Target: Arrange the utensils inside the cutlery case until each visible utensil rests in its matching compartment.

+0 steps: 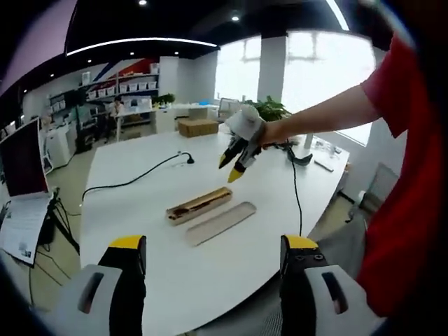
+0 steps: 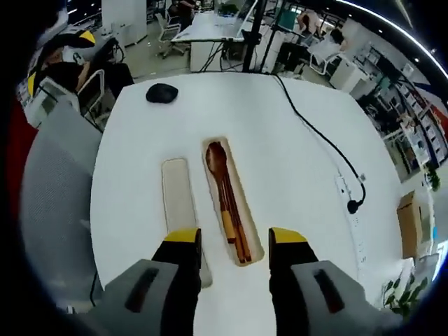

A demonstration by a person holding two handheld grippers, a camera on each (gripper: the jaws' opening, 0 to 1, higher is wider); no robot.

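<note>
My left gripper point(image 1: 213, 262) has its jaws spread wide with nothing between them, hovering above the near edge of the white table point(image 1: 140, 203). My right gripper point(image 2: 234, 252) is likewise parted and empty, looking down along the table from above the cutlery case point(image 2: 233, 201).

From the right gripper view I see the case lying open on the table, a long shallow wooden tray with rounded ends. Inside it rest a wooden spoon point(image 2: 216, 162), bowl toward the far end, and slim wooden chopsticks point(image 2: 234, 213) alongside the spoon's handle (I cannot tell whether the tray is divided into separate compartments). Just beside the case, parallel and not touching, lies its pale lid point(image 2: 178, 196), flat on the table. A dark mouse point(image 2: 162, 92) sits further off, and a black cable point(image 2: 315, 133) runs across to a power strip point(image 2: 348, 203) near the table's edge.

From the left gripper view, the right gripper point(image 1: 236, 155) hangs above the table past the case point(image 1: 199, 205) and lid point(image 1: 220, 222), held by an outstretched arm point(image 1: 329, 115) in a red sleeve point(image 1: 402, 140)
</note>
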